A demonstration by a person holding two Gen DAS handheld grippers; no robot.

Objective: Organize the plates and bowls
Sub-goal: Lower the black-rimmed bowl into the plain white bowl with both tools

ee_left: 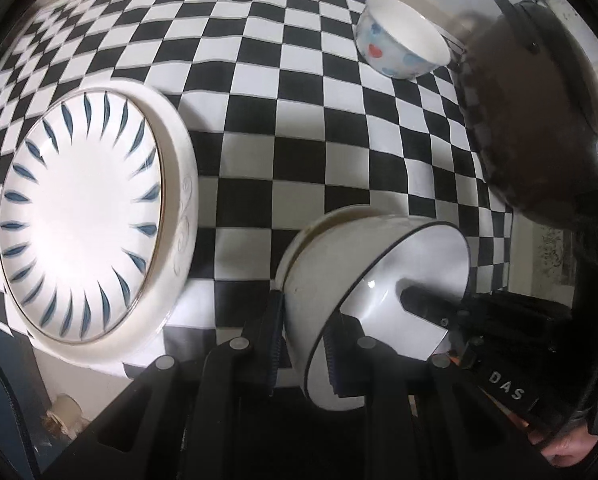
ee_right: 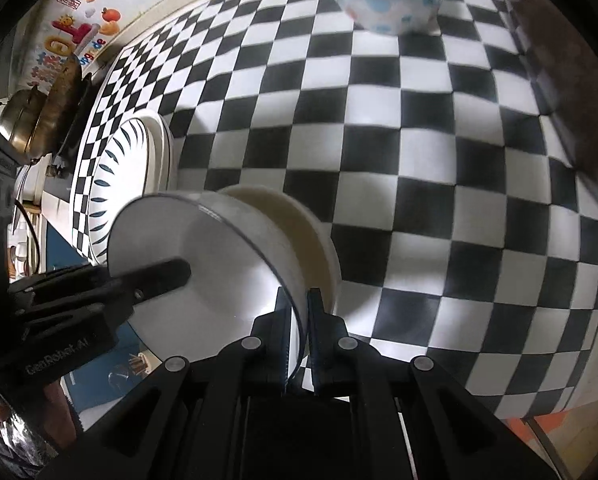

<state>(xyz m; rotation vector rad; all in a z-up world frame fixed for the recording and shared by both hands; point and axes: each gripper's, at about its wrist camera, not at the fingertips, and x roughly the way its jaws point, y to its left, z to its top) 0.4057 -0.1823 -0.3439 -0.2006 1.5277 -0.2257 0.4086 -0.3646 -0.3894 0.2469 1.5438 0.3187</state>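
left hand-held gripper [ee_left: 301, 344]: jaws pinched on the wall of the dark-rimmed white bowl [ee_left: 383, 280], one finger outside, one inside, near the rim.
right hand-held gripper [ee_right: 297, 340]: jaws pressed onto the same bowl's rim from the opposite side, wall squeezed thin between the pads; in the left view its finger showed reaching into the bowl's mouth.
bowl in hand: the dark-rimmed white bowl [ee_right: 203, 256] was tipped on its side with a second, cream bowl [ee_right: 299, 220] nested against its back; whether the two rested on the surface or hung just above it, cannot tell.
step in hand: looked like carrying or setting down a two-bowl stack, both hands sharing the load; a judgement, not a sighting.
plates: the leaf-pattern plate [ee_left: 79, 220] sat on top of a plain white plate [ee_left: 179, 216], stacked at the near left edge of the checkered surface [ee_left: 299, 140].
spotted bowl: the heart-dotted bowl [ee_left: 403, 44] stood alone and upright, well apart, at the far side.
clutter: a dark pan [ee_left: 539, 120] loomed at the right of the left view.
next move calls for: levelling the pair so both bases sit flat, lowering onto a bare patch beside the plates, then easing one grip off before the other so nothing rolls; the lone spotted bowl would probably join the stack after.
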